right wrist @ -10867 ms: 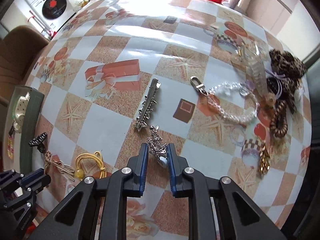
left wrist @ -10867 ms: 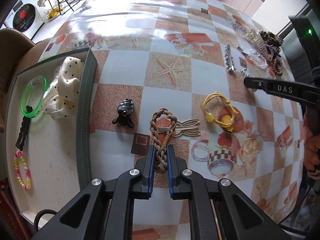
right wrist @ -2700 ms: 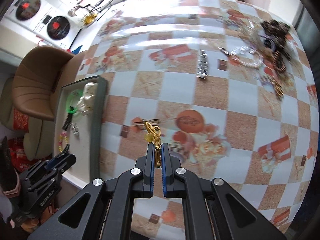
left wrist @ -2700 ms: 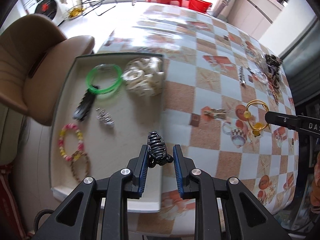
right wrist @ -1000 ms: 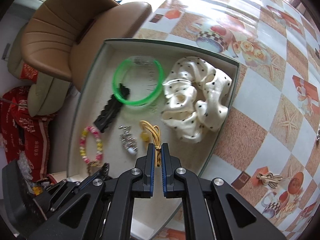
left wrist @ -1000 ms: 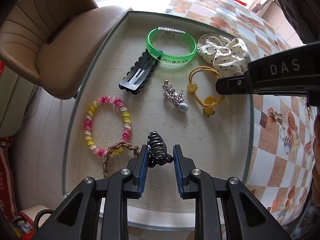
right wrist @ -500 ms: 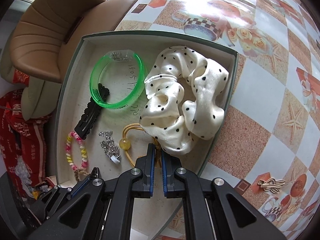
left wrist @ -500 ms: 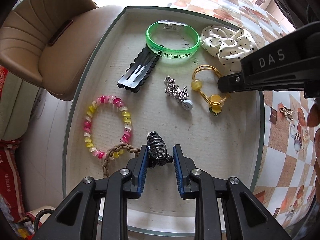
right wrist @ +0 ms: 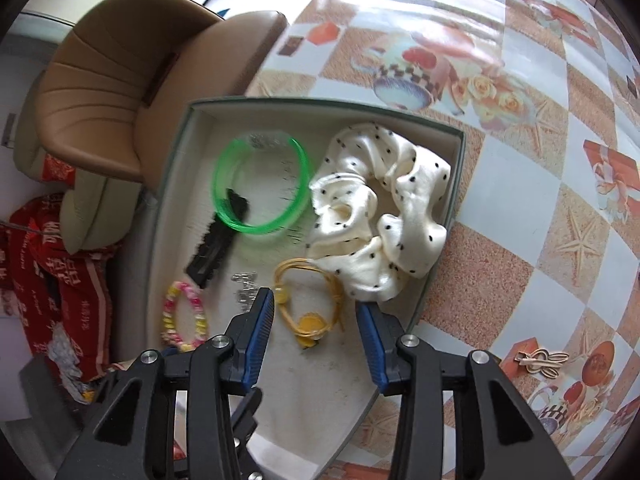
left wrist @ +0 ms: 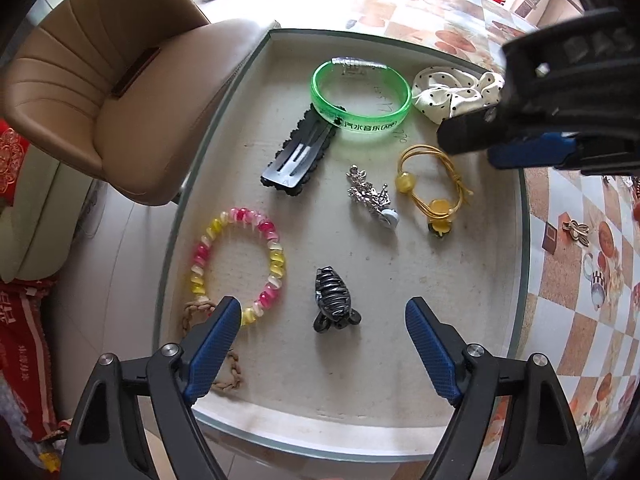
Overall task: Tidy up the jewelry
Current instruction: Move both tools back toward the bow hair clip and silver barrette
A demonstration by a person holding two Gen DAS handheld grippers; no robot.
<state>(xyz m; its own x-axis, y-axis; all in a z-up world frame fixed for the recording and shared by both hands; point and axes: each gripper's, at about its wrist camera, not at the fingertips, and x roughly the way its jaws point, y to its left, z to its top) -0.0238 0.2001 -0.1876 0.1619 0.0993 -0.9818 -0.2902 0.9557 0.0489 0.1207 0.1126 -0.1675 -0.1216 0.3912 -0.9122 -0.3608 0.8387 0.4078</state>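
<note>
My left gripper (left wrist: 322,322) is open above the tray (left wrist: 400,412); a small black claw clip (left wrist: 333,304) lies on the tray floor between its fingers. My right gripper (right wrist: 316,314) is open over the yellow hair tie (right wrist: 308,306), which lies free in the tray (right wrist: 456,184) and also shows in the left wrist view (left wrist: 434,190). The tray also holds a green bangle (left wrist: 360,100), a black flat clip (left wrist: 298,156), a silver brooch (left wrist: 372,198), a pink-yellow bead bracelet (left wrist: 238,262), a braided brown band (left wrist: 192,314) and a white dotted scrunchie (right wrist: 380,220).
A gold bunny hair clip (right wrist: 540,360) lies on the checkered tablecloth (right wrist: 520,160) to the right of the tray; it also shows in the left wrist view (left wrist: 576,230). A tan chair (left wrist: 108,76) stands against the tray's far-left side. Red cloth (right wrist: 52,248) lies on the floor.
Both grippers have opened. The left let go of the black claw clip, the right let go of the yellow hair tie; both pieces now lie in the tray. The right gripper has drawn back.
</note>
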